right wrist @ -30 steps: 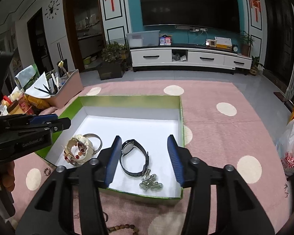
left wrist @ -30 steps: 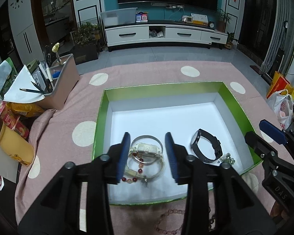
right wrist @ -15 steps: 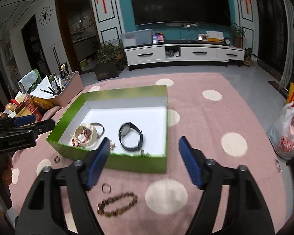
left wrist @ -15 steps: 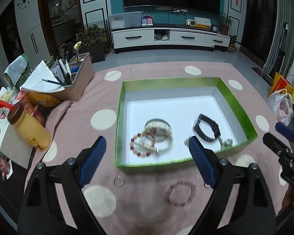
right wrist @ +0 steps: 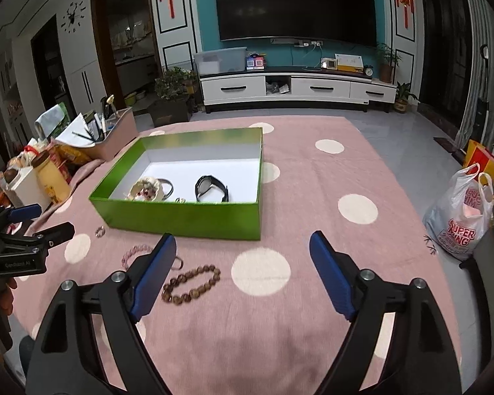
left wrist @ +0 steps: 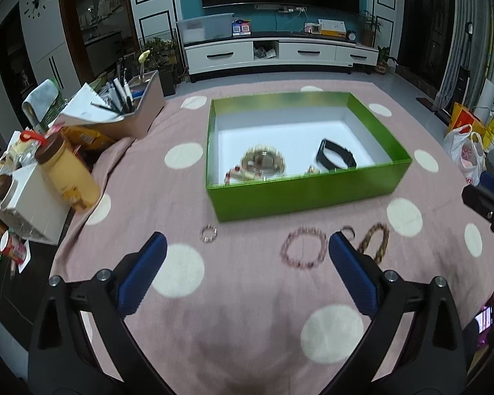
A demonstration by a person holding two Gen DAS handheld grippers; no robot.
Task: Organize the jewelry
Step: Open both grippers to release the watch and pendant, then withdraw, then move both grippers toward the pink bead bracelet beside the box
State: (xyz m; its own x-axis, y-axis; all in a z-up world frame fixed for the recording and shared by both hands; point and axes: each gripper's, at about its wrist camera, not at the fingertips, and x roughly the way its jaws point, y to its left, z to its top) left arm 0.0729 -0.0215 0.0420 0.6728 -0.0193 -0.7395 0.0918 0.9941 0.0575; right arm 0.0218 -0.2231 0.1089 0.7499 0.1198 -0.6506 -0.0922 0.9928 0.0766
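Observation:
A green box [left wrist: 299, 194] [right wrist: 181, 214] with a white inside holds a pale watch with a red bead bracelet [left wrist: 263, 163] [right wrist: 148, 191], a black watch [left wrist: 336, 154] [right wrist: 210, 187] and a small metal piece [right wrist: 180, 200]. On the pink cloth in front lie a pink bead bracelet [left wrist: 301, 251] [right wrist: 135, 251], a brown bead bracelet [left wrist: 375, 240] [right wrist: 191, 284], a small ring [left wrist: 208, 233] [right wrist: 99, 231] and a thin ring [right wrist: 177, 263]. My left gripper [left wrist: 247, 276] is open and empty, short of the box. My right gripper [right wrist: 240, 276] is open and empty.
A pink organiser with pens [left wrist: 128, 115] and a yellow bottle [left wrist: 67, 172], snacks and a white box crowd the left table edge. A plastic bag [right wrist: 461, 217] sits off the right edge. The polka-dot cloth [right wrist: 329, 177] covers the table.
Both grippers have pulled back from over the box and opened wide. The watches stay in the box, and the loose bracelets and rings in front have come into view.

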